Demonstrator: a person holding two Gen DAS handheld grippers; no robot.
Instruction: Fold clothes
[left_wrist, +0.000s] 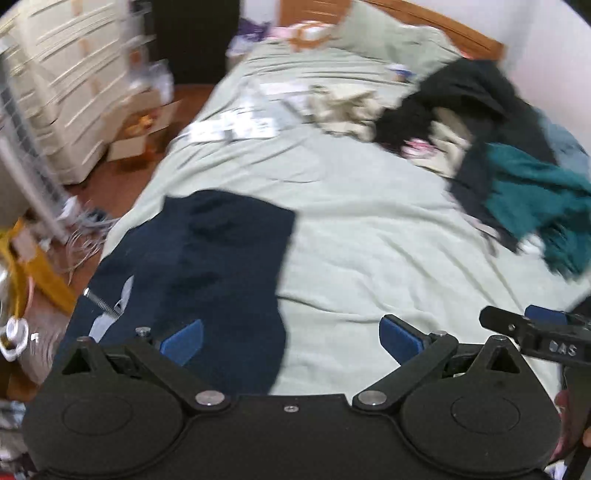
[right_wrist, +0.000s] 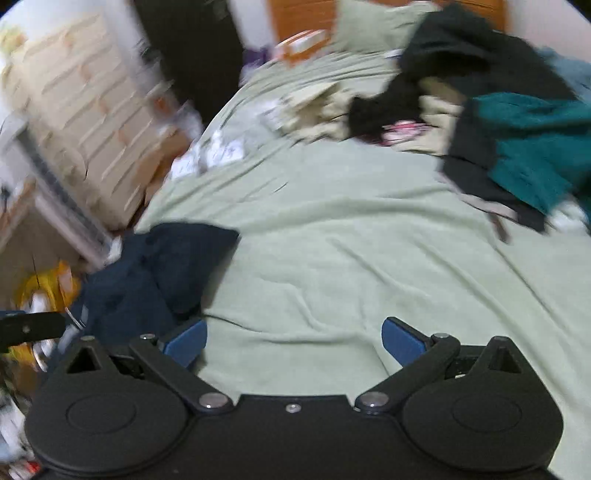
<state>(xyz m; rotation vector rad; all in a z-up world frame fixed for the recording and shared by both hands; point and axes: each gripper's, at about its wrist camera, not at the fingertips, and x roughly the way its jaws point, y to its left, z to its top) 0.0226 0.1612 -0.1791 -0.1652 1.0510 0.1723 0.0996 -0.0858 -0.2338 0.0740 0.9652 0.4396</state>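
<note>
With the folded dark navy garment (left_wrist: 207, 273) lying at the near left edge of the pale green bed (left_wrist: 369, 258), both the left tool (left_wrist: 291, 338) and right tool (right_wrist: 293, 338) gape wide and empty, so the next move is probably reaching for the far-right heap of dark and teal clothes (left_wrist: 517, 166).

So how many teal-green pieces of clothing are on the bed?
1 that I can see: a teal garment in the heap of clothes on the bed's far right side. More could be buried underneath the dark clothes.
</note>
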